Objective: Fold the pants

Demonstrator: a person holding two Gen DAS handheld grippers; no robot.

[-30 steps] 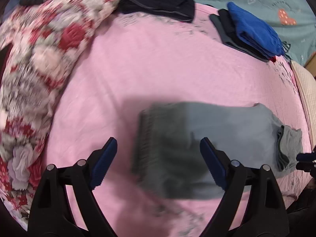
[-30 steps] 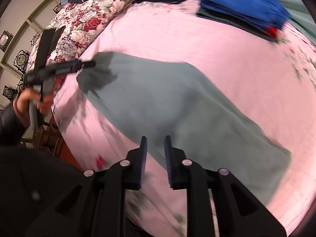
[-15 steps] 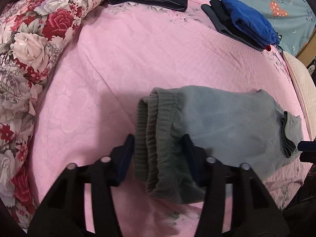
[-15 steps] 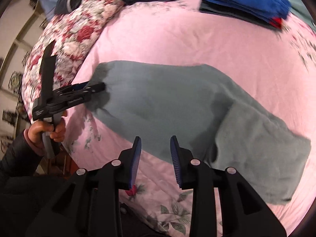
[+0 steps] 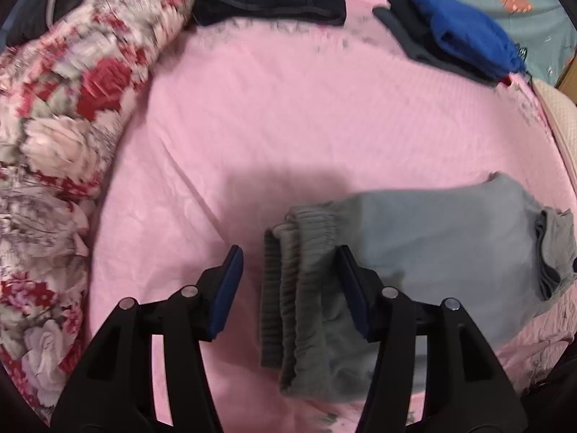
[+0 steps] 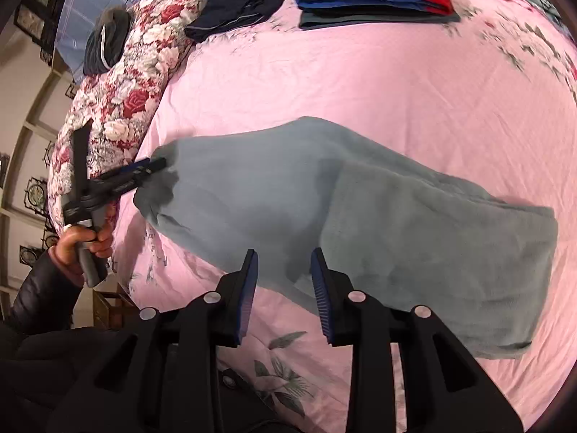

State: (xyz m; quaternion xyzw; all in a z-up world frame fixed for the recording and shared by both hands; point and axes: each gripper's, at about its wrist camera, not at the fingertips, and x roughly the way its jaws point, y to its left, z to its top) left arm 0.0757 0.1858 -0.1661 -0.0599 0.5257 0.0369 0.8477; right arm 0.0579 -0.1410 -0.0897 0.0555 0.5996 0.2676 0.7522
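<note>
Grey fleece pants [image 5: 432, 245] lie folded on the pink bedsheet [image 5: 288, 108], with the ribbed waistband [image 5: 292, 270] at their left end. My left gripper [image 5: 290, 281] straddles that waistband. Its jaws are opening: the right pad touches the cloth and the left pad stands apart from it. The right wrist view shows the pants [image 6: 288, 195] with a doubled layer [image 6: 432, 252] on the right, and the left gripper [image 6: 144, 169] at their left end in a hand [image 6: 83, 245]. My right gripper [image 6: 285, 278] hovers over the near edge, partly open, gripping nothing.
A floral quilt [image 5: 54, 126] is bunched along the left of the bed. At the far side lie a dark garment [image 5: 274, 0] and a stack of folded blue and dark clothes [image 5: 458, 36]. A cream cushion [image 5: 559, 119] borders the right edge.
The left gripper came down around the waistband, narrowed on it, then widened again. The pants' right end now lies doubled over. The right gripper rolled and shifted along the near edge.
</note>
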